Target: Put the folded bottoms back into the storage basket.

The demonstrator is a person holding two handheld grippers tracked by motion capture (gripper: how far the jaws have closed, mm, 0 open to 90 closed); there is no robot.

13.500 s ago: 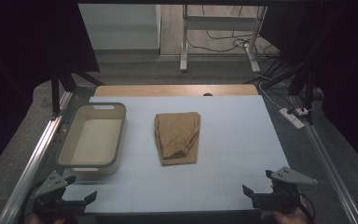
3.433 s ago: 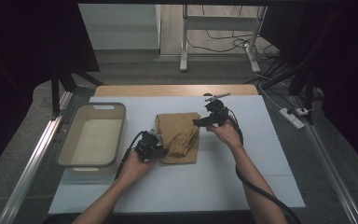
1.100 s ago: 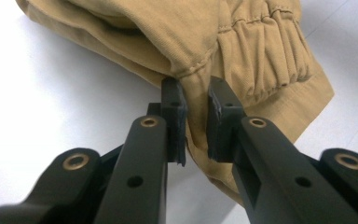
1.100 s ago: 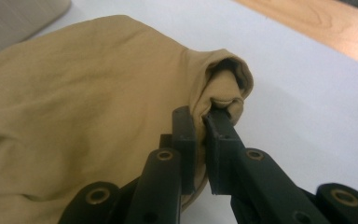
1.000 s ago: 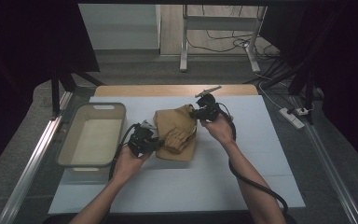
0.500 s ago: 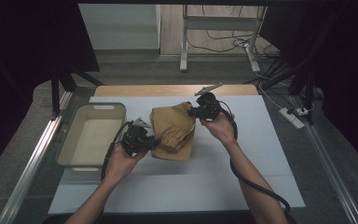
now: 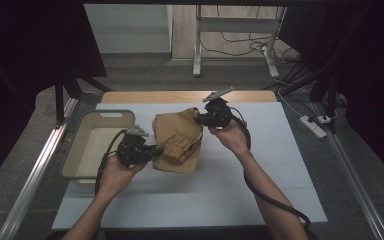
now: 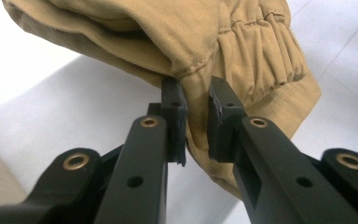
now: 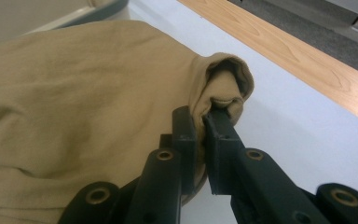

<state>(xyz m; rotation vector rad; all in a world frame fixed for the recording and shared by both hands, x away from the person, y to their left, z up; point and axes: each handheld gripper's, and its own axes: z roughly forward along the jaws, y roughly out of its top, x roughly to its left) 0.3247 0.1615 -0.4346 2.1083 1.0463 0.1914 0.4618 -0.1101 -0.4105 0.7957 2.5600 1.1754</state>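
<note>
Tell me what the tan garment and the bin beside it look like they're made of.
Garment: soft matte woven or knit cloth, probably cotton; stitched seams and a gathered elastic cuff show. Both the left gripper and the right gripper pinch folds of it. Bin: likely plastic, with smooth pale moulded walls and a rolled rim.

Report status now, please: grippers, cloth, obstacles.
Left gripper shut on cloth. Right gripper shut on cloth, far edge. Bin beside it, path free.

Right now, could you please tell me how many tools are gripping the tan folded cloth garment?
2. The left tool pinches the tan folded cloth garment beside its gathered cuff, on its near left edge; the right tool clamps a rolled fold at its far right corner.
</note>
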